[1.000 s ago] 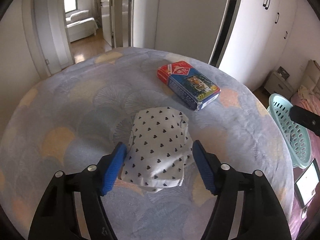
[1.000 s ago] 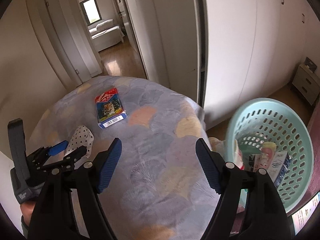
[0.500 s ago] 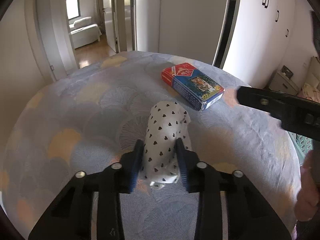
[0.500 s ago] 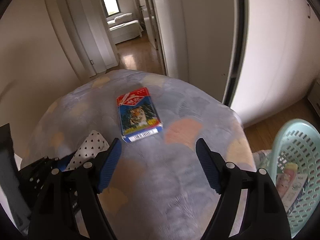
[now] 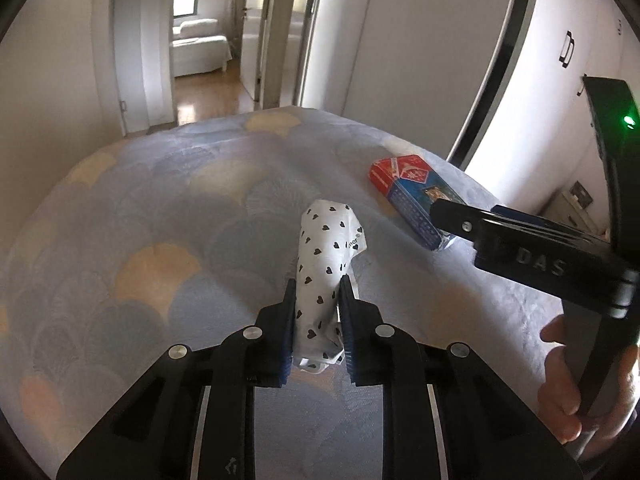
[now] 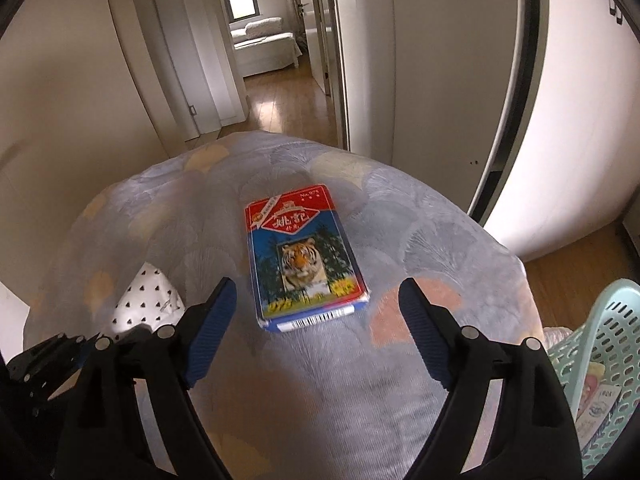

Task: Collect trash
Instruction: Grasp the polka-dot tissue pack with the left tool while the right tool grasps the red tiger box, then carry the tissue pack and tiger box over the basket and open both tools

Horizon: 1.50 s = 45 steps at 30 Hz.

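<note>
A white wrapper with black hearts point(image 5: 329, 256) lies on the patterned bedspread point(image 5: 160, 220). My left gripper point(image 5: 318, 300) squeezes its near end, the jaws still closing, and the wrapper is folded up between the blue pads. A red and blue box with a tiger picture point(image 6: 303, 258) lies farther back on the bedspread point(image 6: 420, 232). My right gripper point(image 6: 316, 300) hovers just short of that box, its jaws opening wide, with nothing between them. The wrapper point(image 6: 144, 300) shows at the left of the right wrist view. The right gripper's body point(image 5: 532, 248) crosses the left wrist view.
A mint green laundry basket point(image 6: 600, 332) with some packets inside stands off the bed's right side. White wardrobe doors point(image 5: 420, 40) rise behind the bed. An open doorway point(image 6: 260, 40) leads to another room. A person's hand point(image 5: 576, 380) holds the right gripper's handle.
My left gripper has shut on the heart-patterned wrapper, crumpling it narrow. My right gripper swung from the basket side toward the tiger box, which now sits just ahead of its widening jaws.
</note>
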### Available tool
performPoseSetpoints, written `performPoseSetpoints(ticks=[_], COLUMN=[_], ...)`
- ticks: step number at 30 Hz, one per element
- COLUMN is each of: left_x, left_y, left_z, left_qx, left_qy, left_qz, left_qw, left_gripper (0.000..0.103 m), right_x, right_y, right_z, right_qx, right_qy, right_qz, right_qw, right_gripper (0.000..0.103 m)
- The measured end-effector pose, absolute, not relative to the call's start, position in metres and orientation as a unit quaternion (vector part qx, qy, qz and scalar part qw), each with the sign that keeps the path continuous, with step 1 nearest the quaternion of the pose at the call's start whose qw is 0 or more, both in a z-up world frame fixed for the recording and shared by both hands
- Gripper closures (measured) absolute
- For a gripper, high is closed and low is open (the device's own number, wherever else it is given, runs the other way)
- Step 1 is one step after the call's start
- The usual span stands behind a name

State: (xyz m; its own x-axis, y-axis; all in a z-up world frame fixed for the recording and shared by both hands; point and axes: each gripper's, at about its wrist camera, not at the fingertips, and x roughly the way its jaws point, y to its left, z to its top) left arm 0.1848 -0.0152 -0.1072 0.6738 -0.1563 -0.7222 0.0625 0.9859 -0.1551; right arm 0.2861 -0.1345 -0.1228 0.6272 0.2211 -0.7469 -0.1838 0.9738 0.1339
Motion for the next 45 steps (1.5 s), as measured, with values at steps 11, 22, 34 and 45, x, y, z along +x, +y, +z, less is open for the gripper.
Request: performPoseSetpoints(ticks=[11,22,34,45], left_x=[0.185,0.188,0.18,0.164], left_y=[-0.018,-0.016,-0.019,-0.046], left_z=[-0.107,-0.107,-0.104,-0.078], left_qx=[-0.056,-0.054,-0.042,-0.025], left_qy=[0.402,0.403,0.38,0.354], left_qz=[-0.057,-0.057,-0.051,-0.099], left_qw=[0.912,0.912,0.923,0.93], left_gripper=[0.085,0.085,0.085,0.085], right_x=[0.303,0.308,0.28,0.205], right_y=[-0.124,-0.11,-0.132,-0.187], right_z=[-0.133,-0.14,-0.127,-0.096], right_qx=[0.012,-0.018,0.011,0.047], right_qy=[0.429,0.437,0.395,0.354], right_qz=[0.116,0.101,0.097,0.064], right_qw=[0.896,0.893,0.914,0.932], right_gripper=[0.023,0.033,0.042,0.043])
